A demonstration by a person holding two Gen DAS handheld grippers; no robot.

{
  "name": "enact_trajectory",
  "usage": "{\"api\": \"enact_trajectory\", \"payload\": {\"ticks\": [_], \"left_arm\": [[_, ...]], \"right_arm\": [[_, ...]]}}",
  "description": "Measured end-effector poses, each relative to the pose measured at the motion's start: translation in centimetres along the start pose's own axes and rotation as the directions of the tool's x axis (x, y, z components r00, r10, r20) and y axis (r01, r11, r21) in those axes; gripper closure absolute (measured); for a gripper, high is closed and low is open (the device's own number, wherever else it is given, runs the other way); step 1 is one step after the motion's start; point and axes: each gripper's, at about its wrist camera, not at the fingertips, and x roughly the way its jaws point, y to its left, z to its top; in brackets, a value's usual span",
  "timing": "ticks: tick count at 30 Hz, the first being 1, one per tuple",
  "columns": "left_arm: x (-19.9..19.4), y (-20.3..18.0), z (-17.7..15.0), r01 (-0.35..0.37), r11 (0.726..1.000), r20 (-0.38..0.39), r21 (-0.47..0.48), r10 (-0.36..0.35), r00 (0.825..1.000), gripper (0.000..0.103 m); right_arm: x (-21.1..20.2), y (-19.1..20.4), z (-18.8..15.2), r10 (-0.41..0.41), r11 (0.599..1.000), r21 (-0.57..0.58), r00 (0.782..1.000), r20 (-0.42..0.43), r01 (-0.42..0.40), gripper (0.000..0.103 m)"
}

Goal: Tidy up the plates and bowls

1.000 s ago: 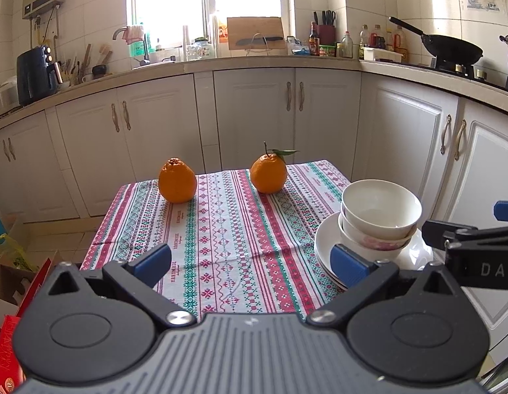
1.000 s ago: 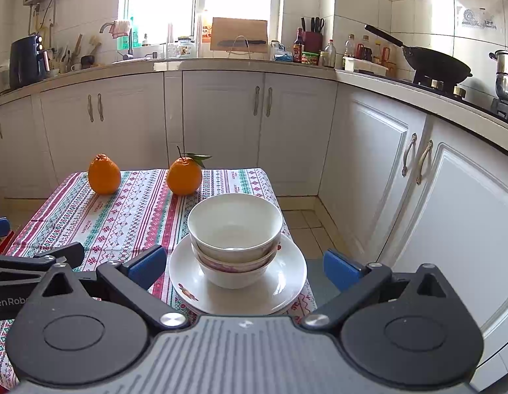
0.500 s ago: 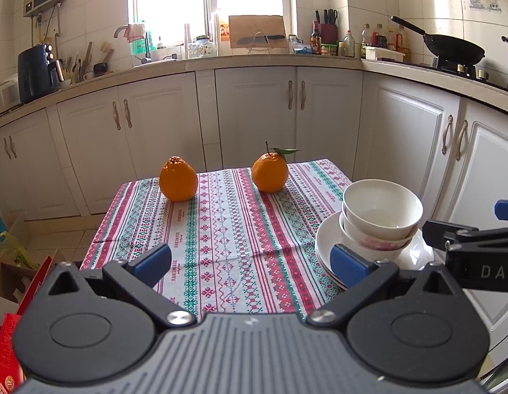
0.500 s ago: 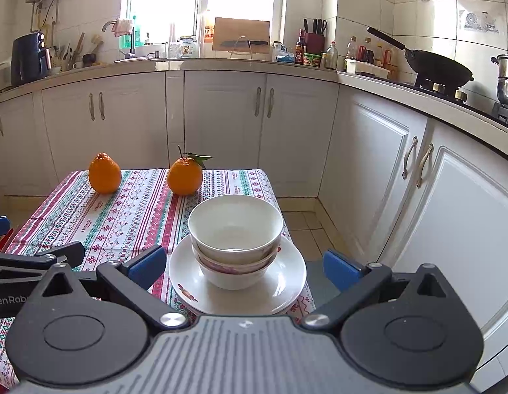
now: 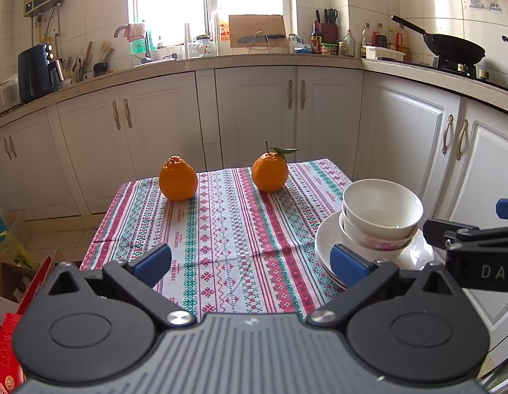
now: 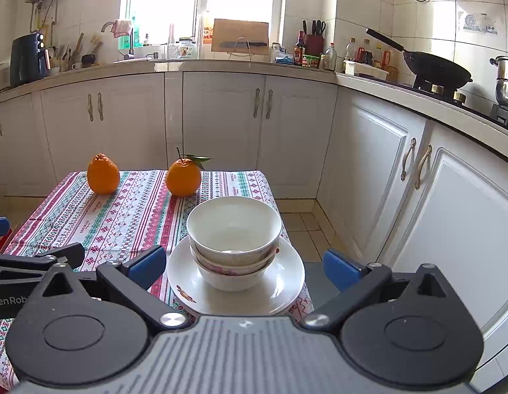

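Note:
Two white bowls [image 6: 235, 226] are nested, the lower one with a pink flower pattern, and stand on a stack of white plates [image 6: 283, 282] at the near right corner of the table. The stack also shows in the left wrist view [image 5: 382, 210]. My right gripper [image 6: 244, 267] is open and empty, its blue pads wide on either side of the plates, just short of them. My left gripper [image 5: 250, 261] is open and empty above the tablecloth, left of the plates. The right gripper's finger [image 5: 464, 233] shows beside the bowls in the left wrist view.
Two oranges [image 5: 178, 179] [image 5: 269, 172] sit at the far side of the patterned tablecloth [image 5: 221, 229]. White cabinets and a counter with a wok [image 6: 431, 65] ring the table. Boxes [image 5: 11, 295] lie on the floor at the left.
Both grippers have shifted only slightly; the view has barely changed and nothing on the table has moved.

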Motion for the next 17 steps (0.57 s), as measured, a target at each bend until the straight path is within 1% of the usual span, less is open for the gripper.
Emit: {"api": "enact_trajectory", "payload": {"ticks": [17], "left_arm": [[0.15, 0.10, -0.14, 0.003, 1.000, -0.008, -0.003, -0.003, 1.000, 0.001]], "right_arm": [[0.02, 0.03, 0.05, -0.003, 1.000, -0.003, 1.000, 0.000, 0.003, 0.000]]}}
